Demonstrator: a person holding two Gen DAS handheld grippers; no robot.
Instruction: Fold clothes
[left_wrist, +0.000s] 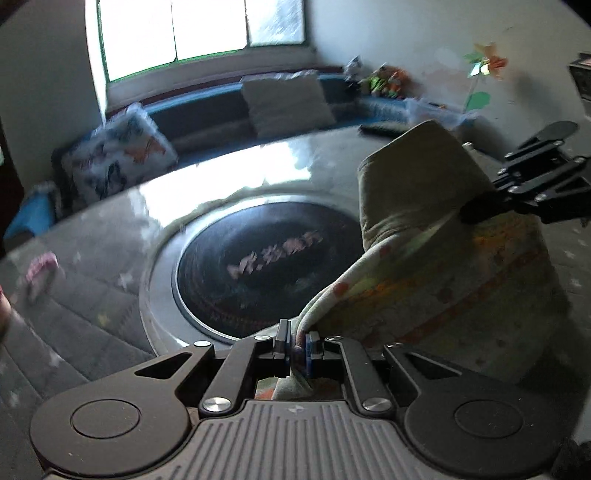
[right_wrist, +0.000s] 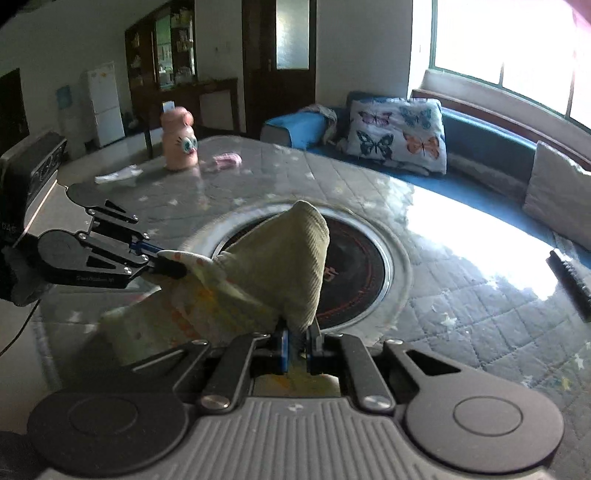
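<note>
Each hand-held gripper, left (left_wrist: 295, 345) and right (right_wrist: 297, 345), was pinched nearly shut on an edge of the small olive ribbed garment with a dotted cream lining (right_wrist: 280, 266), held above the quilted grey surface (right_wrist: 461, 295) at centre frame. Folding well likely meant keeping both corners level and taut.

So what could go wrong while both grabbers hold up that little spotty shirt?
1. The left gripper and right gripper each pinch only a thin edge of the garment, so a corner might slip out.
2. The cloth is bunched and twisted between them, so the fold could come out crooked.
3. It hangs over the round dark plate in the table, so a loose end might drag or snag there.
</note>
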